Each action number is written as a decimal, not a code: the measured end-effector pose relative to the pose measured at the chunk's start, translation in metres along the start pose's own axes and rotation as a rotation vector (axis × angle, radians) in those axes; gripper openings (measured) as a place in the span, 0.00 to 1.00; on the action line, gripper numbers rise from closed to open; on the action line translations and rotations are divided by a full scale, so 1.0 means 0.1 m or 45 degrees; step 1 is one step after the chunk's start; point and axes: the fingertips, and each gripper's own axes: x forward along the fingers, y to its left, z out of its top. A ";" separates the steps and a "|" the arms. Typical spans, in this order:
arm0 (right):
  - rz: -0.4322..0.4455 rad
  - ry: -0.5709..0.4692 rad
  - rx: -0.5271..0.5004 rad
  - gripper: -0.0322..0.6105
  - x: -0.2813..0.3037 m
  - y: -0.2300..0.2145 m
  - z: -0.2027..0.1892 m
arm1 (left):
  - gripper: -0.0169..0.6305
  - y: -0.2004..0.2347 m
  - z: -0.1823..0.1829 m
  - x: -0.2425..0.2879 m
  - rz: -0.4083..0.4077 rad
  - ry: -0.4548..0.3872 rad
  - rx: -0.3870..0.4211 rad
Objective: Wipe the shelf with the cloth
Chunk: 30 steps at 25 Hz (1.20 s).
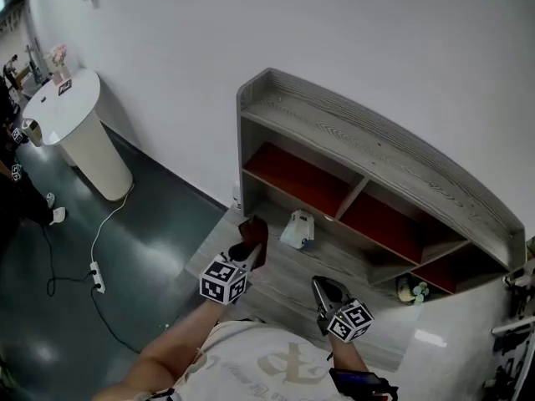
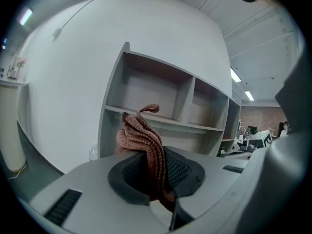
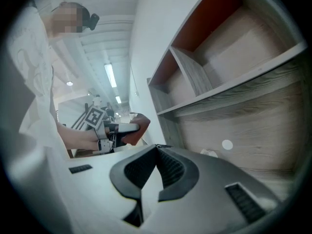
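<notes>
Before grey wood-grain shelf unit with red back panels [image 1: 380, 153]: left gripper [image 1: 251, 242], jaws clamped on brown ribbed knitted cloth [image 2: 144, 136], held over lower ledge. Right gripper [image 1: 328, 291] just beside, jaws closed together, empty. Small white object [image 1: 298, 228] on ledge.

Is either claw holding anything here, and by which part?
The left claw is shut on the cloth, pinching one bunched end; the rest sticks out past the jaws. The right claw is shut and empty.
</notes>
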 end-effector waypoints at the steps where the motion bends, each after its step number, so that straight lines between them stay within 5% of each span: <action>1: -0.011 -0.002 0.003 0.06 0.00 -0.01 -0.01 | 0.13 0.04 0.08 0.04 0.005 -0.008 0.023; 6: -0.038 -0.009 0.018 0.06 0.01 -0.02 -0.05 | 0.13 0.22 0.51 0.23 0.007 -0.024 0.151; 14: -0.071 -0.020 0.046 0.06 0.04 -0.08 -0.06 | 0.13 0.47 1.06 0.70 0.117 0.096 0.411; 25: -0.138 -0.025 0.076 0.06 0.03 -0.22 -0.05 | 0.13 0.89 1.49 1.43 0.345 0.321 0.603; 30: -0.155 -0.018 0.087 0.06 0.02 -0.28 -0.07 | 0.13 1.09 1.42 1.65 0.403 0.422 0.593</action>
